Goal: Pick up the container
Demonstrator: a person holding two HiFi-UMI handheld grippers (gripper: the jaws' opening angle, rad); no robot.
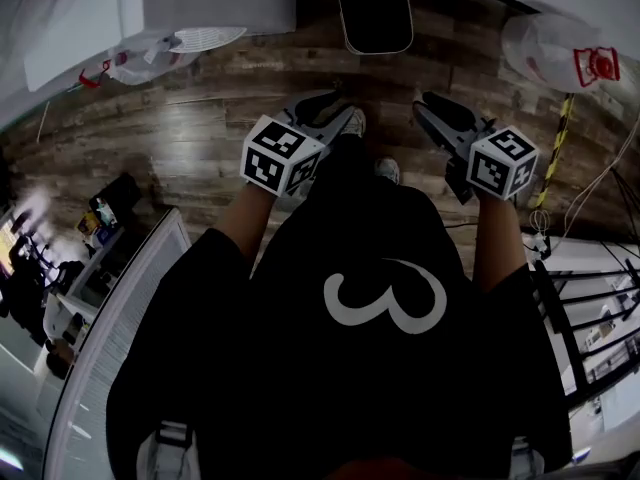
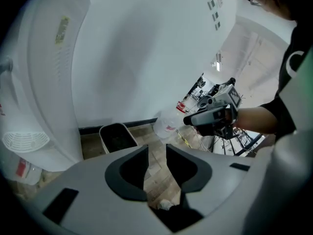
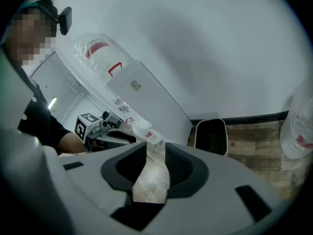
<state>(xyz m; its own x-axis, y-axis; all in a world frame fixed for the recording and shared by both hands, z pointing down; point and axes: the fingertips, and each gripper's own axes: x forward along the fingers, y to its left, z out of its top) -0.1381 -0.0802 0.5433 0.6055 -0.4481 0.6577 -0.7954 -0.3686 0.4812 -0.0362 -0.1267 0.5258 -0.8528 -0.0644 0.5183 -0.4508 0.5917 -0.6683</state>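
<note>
Above floor (image 1: 200, 128) | left gripper (image 2: 157, 155) jaws apart | right gripper (image 3: 156, 153) jaws apart | container (image 1: 375, 13) ahead

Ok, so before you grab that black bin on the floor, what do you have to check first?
1. Container in sight: the container stands upright on the wooden floor, straight ahead. Ok.
2. Left gripper ready: its jaws stand apart with only floor showing between them. Ok.
3. Right gripper ready: jaws apart, nothing between them. Ok.
4. Grippers at the container: both are short of it and touch nothing. Not ok.
5. Way free: the plastic bag lies off to the side of the container, not in front. Ok.
6. Container empty: its inside is too dark to see. Cannot tell.
</note>
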